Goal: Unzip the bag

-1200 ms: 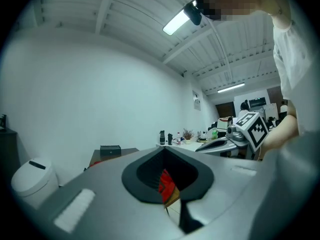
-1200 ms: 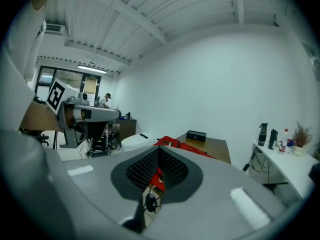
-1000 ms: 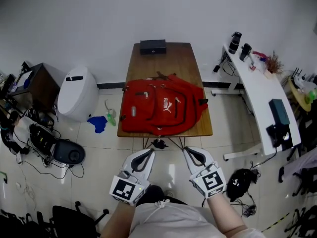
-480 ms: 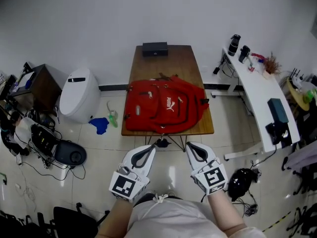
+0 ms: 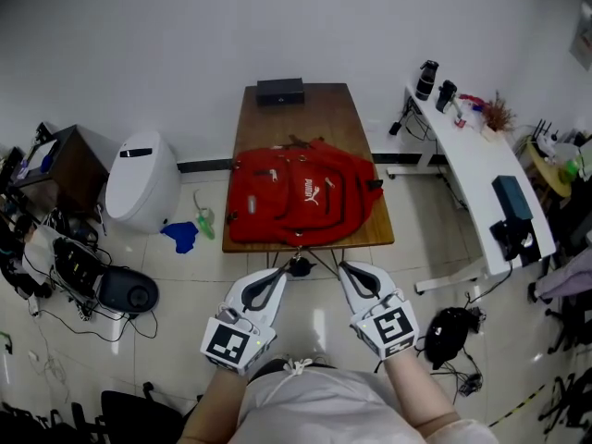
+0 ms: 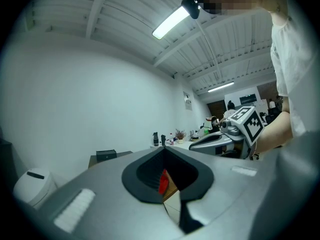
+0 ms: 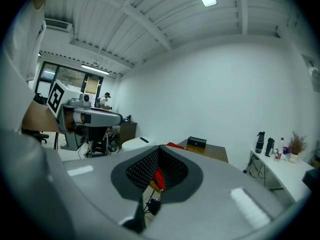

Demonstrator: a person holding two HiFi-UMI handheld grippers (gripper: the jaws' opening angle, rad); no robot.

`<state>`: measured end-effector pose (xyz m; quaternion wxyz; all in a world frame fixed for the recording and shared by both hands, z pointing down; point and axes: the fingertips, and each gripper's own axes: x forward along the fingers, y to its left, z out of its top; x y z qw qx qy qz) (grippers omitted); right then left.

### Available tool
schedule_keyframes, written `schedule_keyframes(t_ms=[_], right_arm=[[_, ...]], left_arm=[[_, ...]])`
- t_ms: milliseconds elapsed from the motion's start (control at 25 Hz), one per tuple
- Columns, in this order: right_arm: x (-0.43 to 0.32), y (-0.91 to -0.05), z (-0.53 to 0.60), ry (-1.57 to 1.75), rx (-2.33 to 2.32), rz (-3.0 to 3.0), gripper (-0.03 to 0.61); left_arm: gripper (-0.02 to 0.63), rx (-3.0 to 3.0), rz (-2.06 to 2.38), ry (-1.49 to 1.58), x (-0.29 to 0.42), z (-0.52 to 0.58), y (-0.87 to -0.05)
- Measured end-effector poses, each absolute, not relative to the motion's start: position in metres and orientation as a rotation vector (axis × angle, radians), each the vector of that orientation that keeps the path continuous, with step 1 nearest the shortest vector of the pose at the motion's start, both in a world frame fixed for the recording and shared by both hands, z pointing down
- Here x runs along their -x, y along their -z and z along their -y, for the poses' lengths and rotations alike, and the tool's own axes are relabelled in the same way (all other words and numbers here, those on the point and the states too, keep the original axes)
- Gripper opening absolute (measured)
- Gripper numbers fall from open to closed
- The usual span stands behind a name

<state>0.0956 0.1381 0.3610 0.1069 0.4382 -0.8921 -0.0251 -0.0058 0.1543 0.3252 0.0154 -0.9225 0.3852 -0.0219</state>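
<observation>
On the table (image 5: 305, 109), the red bag (image 5: 301, 197) lies flat, long axis crosswise.

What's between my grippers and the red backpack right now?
In the head view, only floor tiles, the table's near edge and a small black object under it.

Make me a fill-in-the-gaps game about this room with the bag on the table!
The backpack lying on the wooden table is ____ in colour.
At the table's far end sits a small ____ box.
The left gripper and the right gripper both have their jaws ____.
The backpack is touched by ____ of the grippers.
Missing words: red; black; shut; neither.
</observation>
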Motion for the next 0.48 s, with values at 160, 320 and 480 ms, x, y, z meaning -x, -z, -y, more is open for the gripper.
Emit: schedule_keyframes(t_ms=[160, 320, 480], right_arm=[[-0.101, -0.355, -0.134, 0.098, -1.295, 2.625, 0.006], [-0.106, -0.354, -0.131, 0.075, -1.292, 2.626, 0.006], [-0.11, -0.358, -0.131, -0.001, -1.244, 2.642, 0.006]], left_arm=[[0.006, 2.865, -1.19, 0.089, 0.003, -0.153, -0.326], [0.008, 2.859, -1.198, 0.08, 0.001, -0.15, -0.324], [0.006, 2.858, -1.209, 0.094, -0.004, -0.149, -0.325]])
